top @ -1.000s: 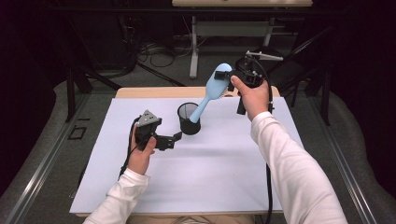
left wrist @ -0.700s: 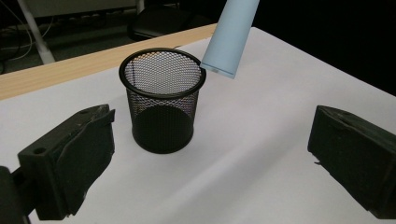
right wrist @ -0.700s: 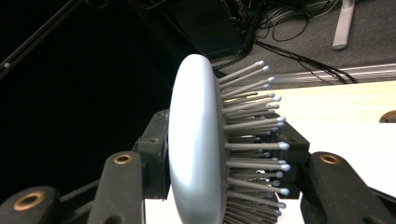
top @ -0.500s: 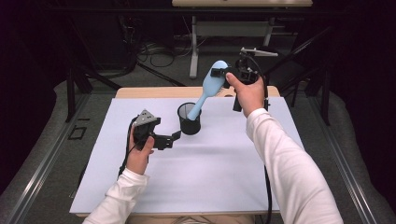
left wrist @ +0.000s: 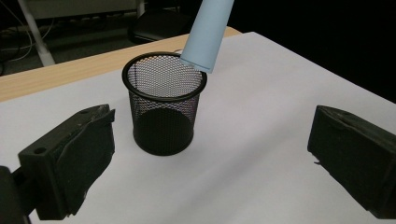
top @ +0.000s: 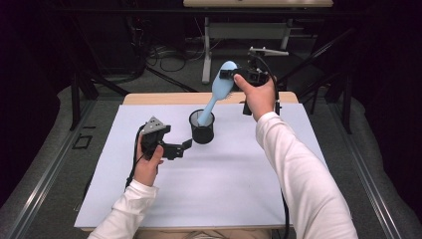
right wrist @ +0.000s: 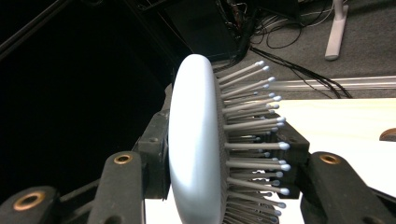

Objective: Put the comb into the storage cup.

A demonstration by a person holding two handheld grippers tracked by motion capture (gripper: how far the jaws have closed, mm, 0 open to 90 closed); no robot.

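High view placed the pale blue hairbrush (top: 219,94) tilted above the black mesh cup (top: 202,126), its head clamped between the jaws of the right gripper (top: 232,74) and its handle end at the cup's rim. Right gripper view confirmed the clamp: one jaw bore on the smooth back of the brush head (right wrist: 194,154), the other on the bristle side. Left gripper view showed the handle end (left wrist: 205,32) over the far edge of the rim, not inside the cup body (left wrist: 163,112). The cup stood upright on the white sheet (top: 209,194) that covered the table (top: 149,98). Judged risk: the handle end could catch the rim and tip or slide the light cup, since nothing steadied it; the bristles gave a soft seat, so the brush could also twist in the clamp. The right arm was extended forward with the hand (top: 256,94) raised near the table's far edge, gripper pointing toward the left. The left gripper (top: 181,148) rested low on the sheet, jaws spread and holding nothing, aimed at the cup and just short of it.
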